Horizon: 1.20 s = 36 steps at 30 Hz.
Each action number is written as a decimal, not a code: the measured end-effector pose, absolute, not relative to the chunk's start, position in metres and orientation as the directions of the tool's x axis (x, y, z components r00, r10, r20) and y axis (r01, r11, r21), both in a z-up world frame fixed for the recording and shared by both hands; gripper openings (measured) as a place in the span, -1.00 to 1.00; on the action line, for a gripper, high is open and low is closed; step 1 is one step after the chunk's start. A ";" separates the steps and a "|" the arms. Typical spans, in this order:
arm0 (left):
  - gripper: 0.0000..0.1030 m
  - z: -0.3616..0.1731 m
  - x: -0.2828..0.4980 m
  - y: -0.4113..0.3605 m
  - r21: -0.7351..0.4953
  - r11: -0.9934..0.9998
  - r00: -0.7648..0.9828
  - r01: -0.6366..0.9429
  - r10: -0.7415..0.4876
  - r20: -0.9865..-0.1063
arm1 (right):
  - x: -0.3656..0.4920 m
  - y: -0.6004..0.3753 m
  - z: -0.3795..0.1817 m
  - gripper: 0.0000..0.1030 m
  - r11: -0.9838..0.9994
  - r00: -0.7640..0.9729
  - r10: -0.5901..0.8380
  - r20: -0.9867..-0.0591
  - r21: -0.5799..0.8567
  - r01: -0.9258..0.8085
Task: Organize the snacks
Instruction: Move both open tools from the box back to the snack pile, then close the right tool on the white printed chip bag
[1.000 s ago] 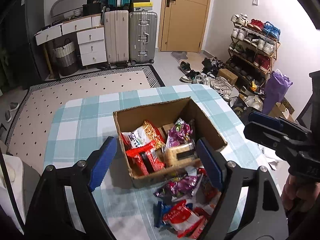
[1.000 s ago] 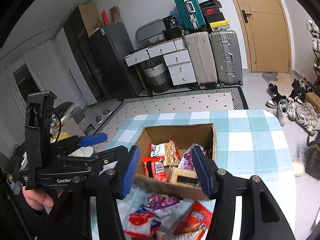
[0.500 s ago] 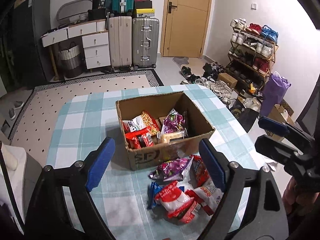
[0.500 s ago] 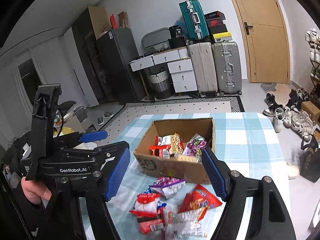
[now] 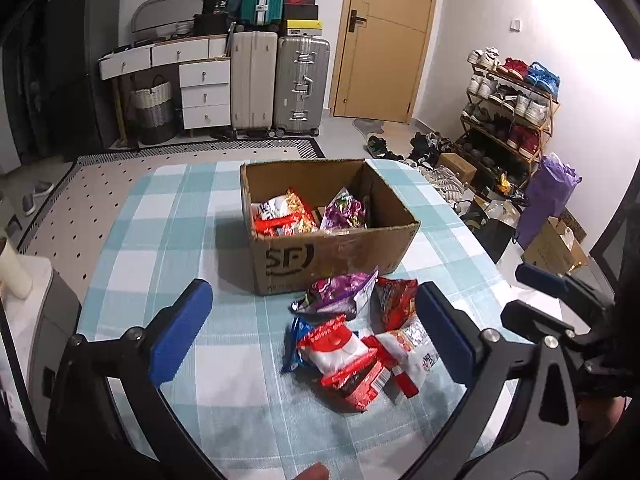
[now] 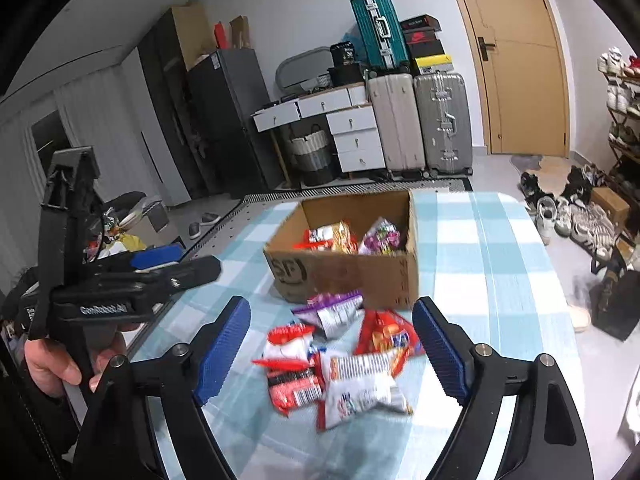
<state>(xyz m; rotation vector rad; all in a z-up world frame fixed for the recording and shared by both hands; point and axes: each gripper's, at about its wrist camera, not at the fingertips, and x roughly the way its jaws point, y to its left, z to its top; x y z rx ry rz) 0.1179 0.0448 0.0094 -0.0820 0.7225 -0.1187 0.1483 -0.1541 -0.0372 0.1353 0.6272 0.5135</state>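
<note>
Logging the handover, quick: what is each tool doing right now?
Left tool: jaws opening, holding nothing; snack packets lie on the table beyond.
Right tool: jaws opening, holding nothing.

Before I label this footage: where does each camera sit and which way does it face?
Left wrist: on the left claw, looking down at the loose snack packets; the right claw shows at the right edge.
Right wrist: on the right claw, same aim; the left claw and hand show.
Shared: cardboard box, both claws opening, empty.

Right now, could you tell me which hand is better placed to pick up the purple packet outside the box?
Probably the right gripper: the purple packet lies centred just beyond its opening, empty fingers.
</note>
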 end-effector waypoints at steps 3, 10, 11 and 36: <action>0.97 0.001 0.112 0.045 -0.113 0.991 0.740 0.072 -0.129 -0.660 | 0.146 -0.158 -0.049 0.66 0.873 0.682 0.487 -0.545 0.271 -0.406; 0.97 -0.024 0.109 0.050 -0.129 0.991 0.715 0.043 -0.121 -0.688 | 0.147 -0.159 -0.079 0.67 0.880 0.651 0.472 -0.594 0.273 -0.389; 0.97 -0.029 0.109 0.050 -0.129 0.991 0.710 0.041 -0.120 -0.694 | 0.148 -0.158 -0.083 0.67 0.880 0.645 0.471 -0.603 0.272 -0.389; 0.97 -0.094 0.117 0.065 -0.164 0.987 0.627 0.006 -0.131 -0.768 | 0.211 -0.130 -0.169 0.62 0.880 0.501 0.458 -0.734 0.297 -0.370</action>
